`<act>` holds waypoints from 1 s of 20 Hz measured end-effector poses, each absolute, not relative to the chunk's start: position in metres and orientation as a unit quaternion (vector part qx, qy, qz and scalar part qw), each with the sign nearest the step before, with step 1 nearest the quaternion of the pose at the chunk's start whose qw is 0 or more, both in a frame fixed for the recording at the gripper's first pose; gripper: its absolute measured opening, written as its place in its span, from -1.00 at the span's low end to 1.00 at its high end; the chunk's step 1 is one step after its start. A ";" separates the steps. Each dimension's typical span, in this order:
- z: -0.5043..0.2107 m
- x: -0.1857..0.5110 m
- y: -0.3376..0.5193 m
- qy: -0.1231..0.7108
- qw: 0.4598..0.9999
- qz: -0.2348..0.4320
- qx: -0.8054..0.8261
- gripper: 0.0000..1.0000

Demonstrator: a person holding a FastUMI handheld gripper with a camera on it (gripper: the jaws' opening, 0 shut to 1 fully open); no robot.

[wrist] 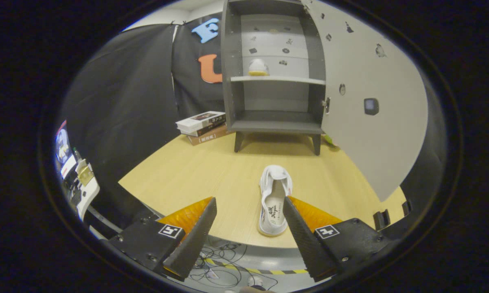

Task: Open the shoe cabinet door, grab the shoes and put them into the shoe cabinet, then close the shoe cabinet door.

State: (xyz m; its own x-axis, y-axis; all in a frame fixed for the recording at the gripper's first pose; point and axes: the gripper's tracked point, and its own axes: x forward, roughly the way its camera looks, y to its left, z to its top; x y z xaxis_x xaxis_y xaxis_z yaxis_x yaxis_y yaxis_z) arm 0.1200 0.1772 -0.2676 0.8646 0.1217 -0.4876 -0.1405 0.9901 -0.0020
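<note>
We hold our fingers [250,205] spread wide, gripping nothing; a white shoe [274,200] lies on the bench [195,171] just beside the right one. Beyond, the shoe cabinet [275,73] stands open, another shoe [258,67] on its shelf.

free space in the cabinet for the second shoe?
Cabinet door open. Bottom compartment bare; shelf holds one shoe at left, free to its right. Books crowd the cabinet's left side. Open gripper by the table shoe.
</note>
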 end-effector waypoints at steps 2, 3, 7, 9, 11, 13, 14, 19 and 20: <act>-0.277 0.128 0.177 0.269 0.961 0.059 -0.011 1.00; -0.282 0.132 0.178 0.277 0.959 0.055 -0.006 1.00; -0.289 0.145 0.175 0.294 0.955 0.040 0.002 1.00; -0.293 0.151 0.177 0.302 0.953 0.038 0.014 1.00; -0.297 0.155 0.182 0.309 0.950 0.043 0.018 1.00; -0.300 0.159 0.181 0.314 0.948 0.046 0.008 1.00; -0.302 0.161 0.182 0.316 0.947 0.048 0.006 1.00; -0.309 0.178 0.174 0.326 0.944 0.034 -0.014 1.00; -0.308 0.182 0.174 0.325 0.945 0.034 -0.015 1.00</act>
